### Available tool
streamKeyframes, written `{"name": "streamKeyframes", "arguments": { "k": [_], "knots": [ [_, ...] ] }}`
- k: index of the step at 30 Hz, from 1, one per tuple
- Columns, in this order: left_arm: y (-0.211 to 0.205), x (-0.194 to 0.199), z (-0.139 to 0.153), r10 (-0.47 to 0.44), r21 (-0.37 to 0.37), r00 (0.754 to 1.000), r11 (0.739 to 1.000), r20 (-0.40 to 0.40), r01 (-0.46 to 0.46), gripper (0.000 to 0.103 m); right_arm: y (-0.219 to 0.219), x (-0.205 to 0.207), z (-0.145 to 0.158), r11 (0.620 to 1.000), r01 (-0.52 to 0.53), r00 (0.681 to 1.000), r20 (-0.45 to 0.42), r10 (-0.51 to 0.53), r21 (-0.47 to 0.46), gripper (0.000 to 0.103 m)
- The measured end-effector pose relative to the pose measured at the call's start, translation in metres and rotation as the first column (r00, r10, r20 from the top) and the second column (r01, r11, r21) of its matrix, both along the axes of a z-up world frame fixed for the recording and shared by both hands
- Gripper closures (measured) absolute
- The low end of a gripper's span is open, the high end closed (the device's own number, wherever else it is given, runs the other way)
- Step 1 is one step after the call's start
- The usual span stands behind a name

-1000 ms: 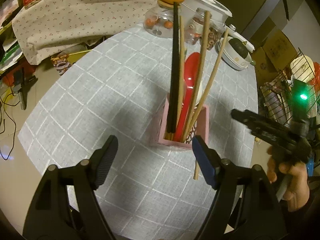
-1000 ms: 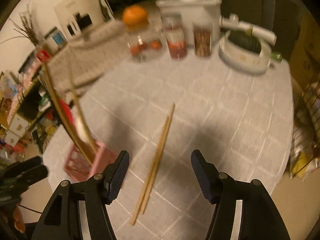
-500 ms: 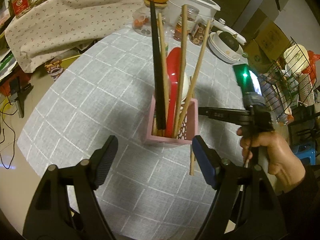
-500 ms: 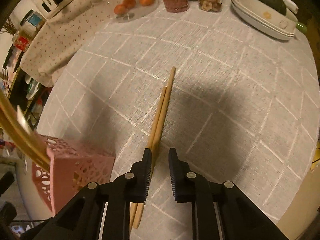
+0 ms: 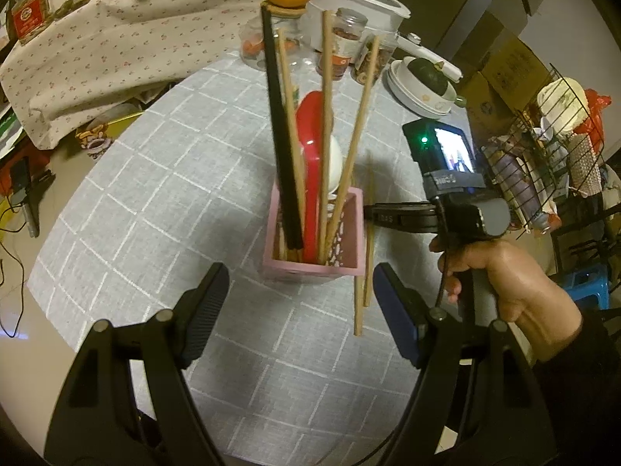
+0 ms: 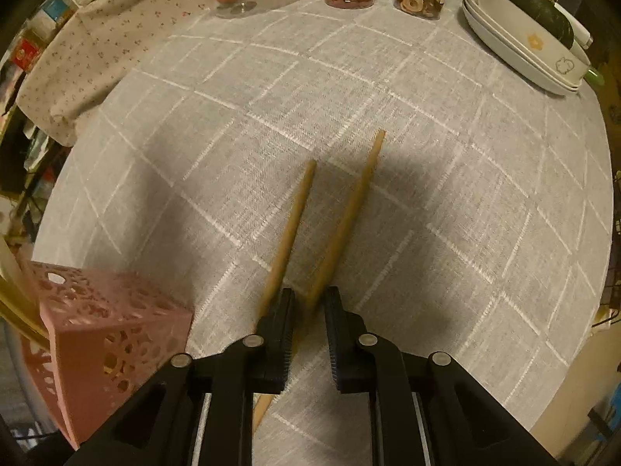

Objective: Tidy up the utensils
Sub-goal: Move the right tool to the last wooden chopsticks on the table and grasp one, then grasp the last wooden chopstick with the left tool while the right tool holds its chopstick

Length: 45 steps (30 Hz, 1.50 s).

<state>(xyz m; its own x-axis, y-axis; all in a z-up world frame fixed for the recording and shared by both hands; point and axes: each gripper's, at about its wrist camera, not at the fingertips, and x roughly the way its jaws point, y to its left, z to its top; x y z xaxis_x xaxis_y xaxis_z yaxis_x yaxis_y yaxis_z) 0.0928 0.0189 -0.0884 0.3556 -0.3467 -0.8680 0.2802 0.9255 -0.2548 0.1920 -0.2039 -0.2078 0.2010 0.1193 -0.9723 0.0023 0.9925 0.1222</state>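
— Since a moment ago, my right gripper (image 6: pixel 308 312) has lifted one chopstick (image 6: pixel 345 213).
— Left?
— My left gripper (image 5: pixel 299 306) hangs open before the pink holder (image 5: pixel 314 240); the other chopstick (image 6: pixel 289 233) lies on the tabletop (image 6: pixel 446 178).

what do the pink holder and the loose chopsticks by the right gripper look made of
Pink holder: likely molded plastic, matte, with cut-out perforations in its walls. Loose chopsticks: probably wood or bamboo, plain tan, unlacquered and dull; grain is too blurred to confirm.
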Motion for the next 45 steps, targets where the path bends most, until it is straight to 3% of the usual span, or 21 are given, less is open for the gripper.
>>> {"name": "streamKeyframes", "arguments": {
  "k": [2, 9, 13, 16, 18, 27, 31, 36, 45],
  "knots": [
    [-0.003, -0.003, 0.006, -0.017, -0.007, 1.000, 1.000, 0.014, 0.017, 0.026, -0.008, -0.004, 0.001, 0.999, 0.004, 1.000, -0.007, -0.004, 0.032, 0.096],
    [-0.025, -0.014, 0.036, -0.087, -0.020, 0.989, 0.996, 0.119, 0.090, 0.026, -0.048, -0.035, 0.026, 0.997, 0.026, 0.999, 0.035, -0.029, 0.079, 0.096],
    [-0.060, -0.022, 0.046, -0.159, -0.001, 0.975, 0.987, 0.155, 0.161, 0.027, -0.077, -0.054, 0.042, 0.994, 0.049, 0.997, 0.055, -0.055, 0.096, 0.096],
    [-0.093, -0.025, 0.042, -0.225, 0.066, 0.961, 0.974, 0.161, 0.217, 0.045, -0.100, -0.064, 0.054, 0.990, 0.080, 0.994, 0.068, -0.088, 0.117, 0.096],
    [-0.117, -0.021, 0.032, -0.260, 0.107, 0.958, 0.963, 0.122, 0.248, 0.055, -0.109, -0.069, 0.054, 0.986, 0.098, 0.992, 0.070, -0.108, 0.135, 0.096],
    [-0.187, 0.052, -0.040, -0.127, 0.276, 0.989, 0.951, -0.073, 0.143, 0.060, -0.147, -0.079, 0.053, 0.974, 0.126, 0.988, 0.067, -0.141, 0.189, 0.096],
    [-0.197, 0.086, -0.067, -0.035, 0.369, 0.992, 0.926, -0.120, 0.077, 0.064, -0.146, -0.074, 0.054, 0.970, 0.117, 0.987, 0.079, -0.137, 0.214, 0.096],
    [-0.183, 0.126, -0.099, 0.116, 0.371, 0.970, 0.928, -0.215, -0.029, 0.070, -0.148, -0.073, 0.058, 0.952, 0.117, 0.986, 0.085, -0.146, 0.284, 0.096],
    [-0.185, 0.142, -0.129, 0.156, 0.402, 0.957, 0.915, -0.245, -0.046, 0.072, -0.152, -0.073, 0.058, 0.943, 0.116, 0.985, 0.084, -0.149, 0.313, 0.096]
  ]
}}
